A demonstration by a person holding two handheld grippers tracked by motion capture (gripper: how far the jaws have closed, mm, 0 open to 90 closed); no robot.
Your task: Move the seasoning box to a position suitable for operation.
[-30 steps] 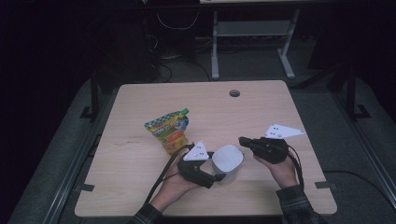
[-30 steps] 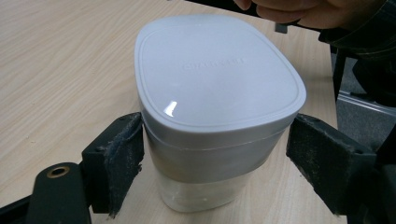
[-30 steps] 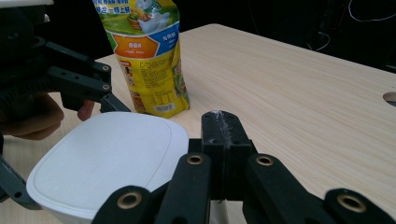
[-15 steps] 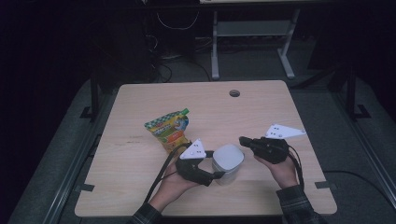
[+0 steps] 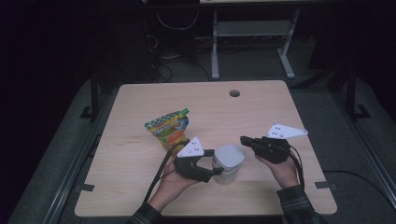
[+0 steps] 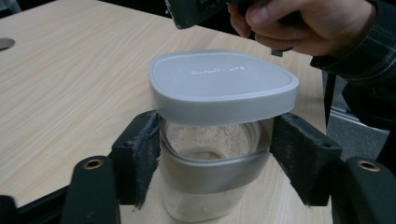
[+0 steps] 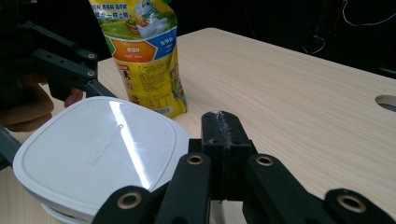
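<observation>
A clear glass jar [image 5: 229, 162] with a grey lid [image 6: 219, 84] stands upright on the wooden table [image 5: 233, 116] near its front edge. My left gripper [image 5: 215, 162] reaches in from the jar's left. Its jaws have just been closing with the jar between them, and both pads [image 6: 140, 158] now lie against the glass below the lid. My right gripper [image 5: 245, 140] is held just right of the jar, shut with nothing in it. Its tips [image 7: 223, 126] sit beside the lid [image 7: 98, 149]. A colourful snack pouch [image 5: 169, 130] stands behind the jar to the left.
A round cable hole [image 5: 234, 93] sits near the table's far edge. The pouch [image 7: 144, 51] is close behind the left hand. Bare wood lies to the far left and far right. Dark floor, cables and a metal frame lie beyond the table.
The left gripper's jaws have narrowed onto the jar's sides. The right hand and the pouch have stayed where they were.
</observation>
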